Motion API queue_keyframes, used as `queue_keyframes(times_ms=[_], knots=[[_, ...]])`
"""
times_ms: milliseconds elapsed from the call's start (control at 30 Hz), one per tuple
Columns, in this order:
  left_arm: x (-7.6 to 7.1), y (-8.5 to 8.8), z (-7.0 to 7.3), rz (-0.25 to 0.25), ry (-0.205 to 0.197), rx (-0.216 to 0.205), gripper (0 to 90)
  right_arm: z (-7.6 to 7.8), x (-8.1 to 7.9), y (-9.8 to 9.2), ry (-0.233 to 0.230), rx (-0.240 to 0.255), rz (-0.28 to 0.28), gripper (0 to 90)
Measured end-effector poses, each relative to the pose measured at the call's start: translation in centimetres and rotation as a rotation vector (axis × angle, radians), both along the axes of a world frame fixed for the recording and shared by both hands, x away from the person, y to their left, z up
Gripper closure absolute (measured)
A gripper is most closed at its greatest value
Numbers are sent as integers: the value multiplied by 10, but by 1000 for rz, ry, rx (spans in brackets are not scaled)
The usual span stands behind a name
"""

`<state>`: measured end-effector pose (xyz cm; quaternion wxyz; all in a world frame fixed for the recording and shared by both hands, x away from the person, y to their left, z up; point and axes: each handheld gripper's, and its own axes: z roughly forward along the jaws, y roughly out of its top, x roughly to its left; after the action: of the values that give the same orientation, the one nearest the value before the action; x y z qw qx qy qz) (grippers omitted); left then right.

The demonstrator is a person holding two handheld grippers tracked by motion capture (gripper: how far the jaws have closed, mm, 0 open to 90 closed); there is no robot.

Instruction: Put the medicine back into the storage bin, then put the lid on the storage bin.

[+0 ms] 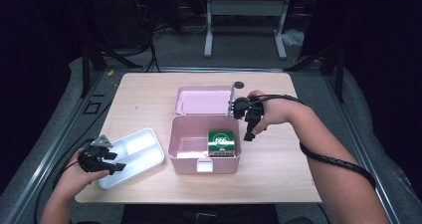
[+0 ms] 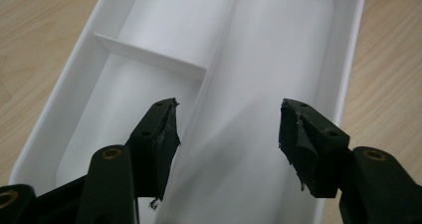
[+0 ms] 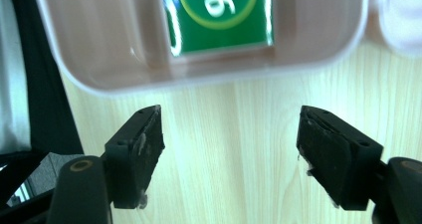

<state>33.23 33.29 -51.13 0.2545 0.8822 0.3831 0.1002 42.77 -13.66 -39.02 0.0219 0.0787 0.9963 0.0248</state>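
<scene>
A pink box (image 1: 185, 157) stands open at the table's middle, its lid (image 1: 204, 99) laid back behind it. Inside, at its right, lies a green packet (image 1: 221, 143) with white digits; the packet (image 3: 219, 15) and the pink box wall (image 3: 209, 67) also appear in the right gripper view. My right gripper (image 1: 250, 127) hangs open over bare wood just right of the box, nothing between its fingers (image 3: 139, 149). A white divided tray (image 1: 137, 154) lies at the front left. My left gripper (image 1: 110, 162) is open above the tray (image 2: 74, 74), empty.
A small dark round object (image 1: 239, 84) sits near the lid's far right corner. The wooden table (image 1: 278, 159) has bare wood at the right and far left. Beyond the table stand a white frame and cables on a grey floor.
</scene>
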Motion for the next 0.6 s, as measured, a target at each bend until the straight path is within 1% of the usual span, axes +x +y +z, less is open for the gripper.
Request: queue_keyframes(times_ms=[33,67,133,200,267,300,333,367,433,467,500,533,567,600], knots=[[0,0,0,0,0,1,407,-1,0,-5,-15,5,-17,266],[0,0,0,-1,0,5,408,-2,0,-9,-17,11,-24,266],[0,1,0,5,-2,4,408,-7,0,-20,-46,33,-51,268],[-1,2,0,6,-4,2,409,-13,1,-31,-48,38,-80,269],[-1,2,0,6,0,4,409,-21,1,-41,-52,39,-98,270],[0,2,0,6,1,7,410,-24,1,-44,-48,43,-113,273],[0,2,0,7,3,8,410,-27,1,-47,-27,50,-122,276],[0,2,0,6,-2,9,410,-31,1,-51,-37,52,-134,277],[1,1,-1,7,1,7,412,-37,0,-59,-42,60,-160,282],[1,1,-1,7,1,7,414,-37,0,-59,-42,60,-160,282],[2,-1,-1,-2,-1,15,417,-43,-1,-67,-64,87,-205,283],[3,-3,-1,-10,-3,20,423,-45,-2,-70,-79,106,-224,282],[5,-5,-1,-18,-6,26,432,-48,-3,-73,-103,139,-247,283],[6,-8,-1,-31,-11,32,442,-52,-6,-77,-126,181,-291,283]])
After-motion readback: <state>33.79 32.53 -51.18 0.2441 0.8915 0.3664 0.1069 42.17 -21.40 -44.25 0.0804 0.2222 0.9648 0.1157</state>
